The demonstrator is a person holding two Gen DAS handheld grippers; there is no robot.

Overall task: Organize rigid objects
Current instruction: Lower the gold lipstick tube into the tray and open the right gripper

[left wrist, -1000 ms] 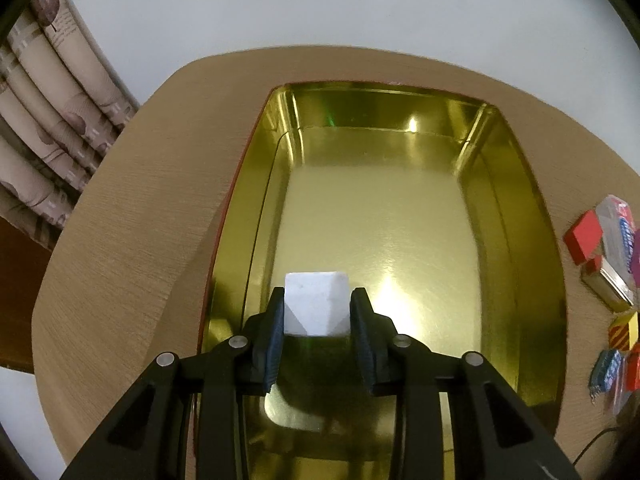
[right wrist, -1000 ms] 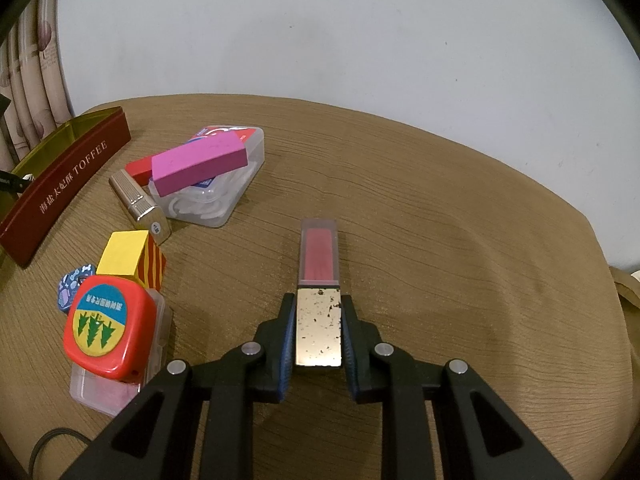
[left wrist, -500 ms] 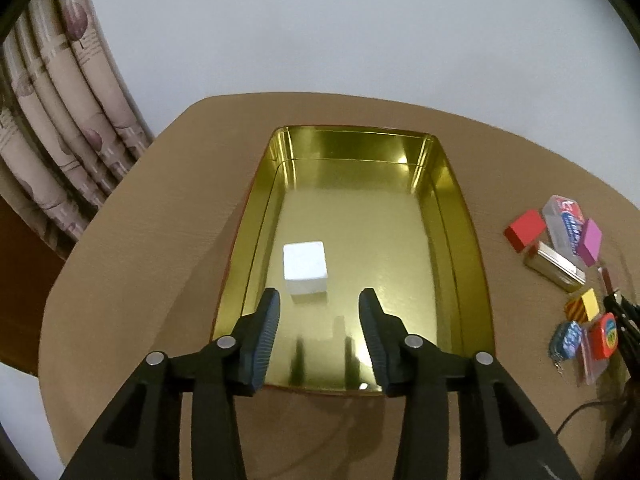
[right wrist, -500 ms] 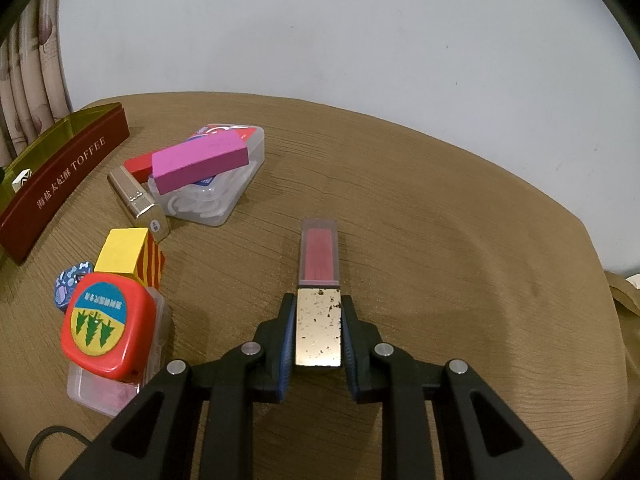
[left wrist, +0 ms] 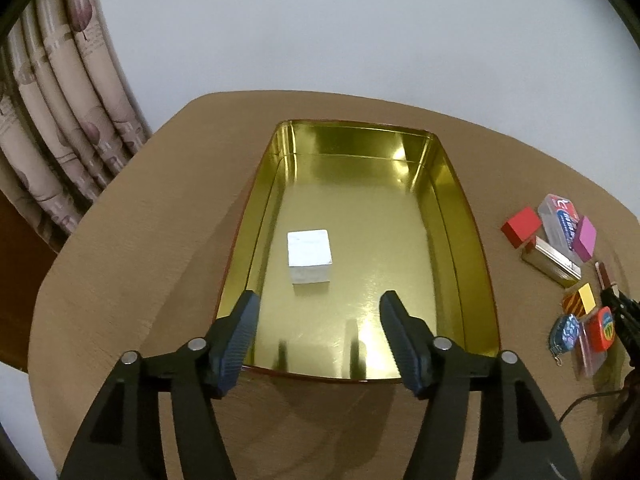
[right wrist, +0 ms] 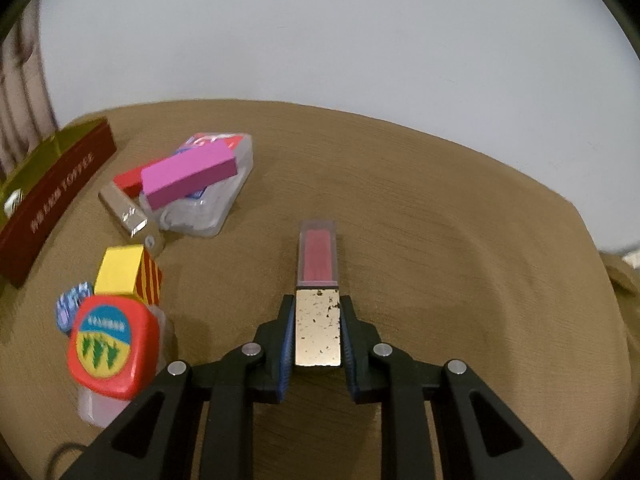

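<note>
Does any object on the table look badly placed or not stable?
Yes. The pink block lies tilted on top of the clear plastic box, one end hanging past the box over the gold lipstick case. It looks stacked carelessly.

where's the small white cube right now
In the left wrist view the small white cube sits on the floor of the gold rectangular tin, left of centre, just ahead of the open left gripper.
</note>
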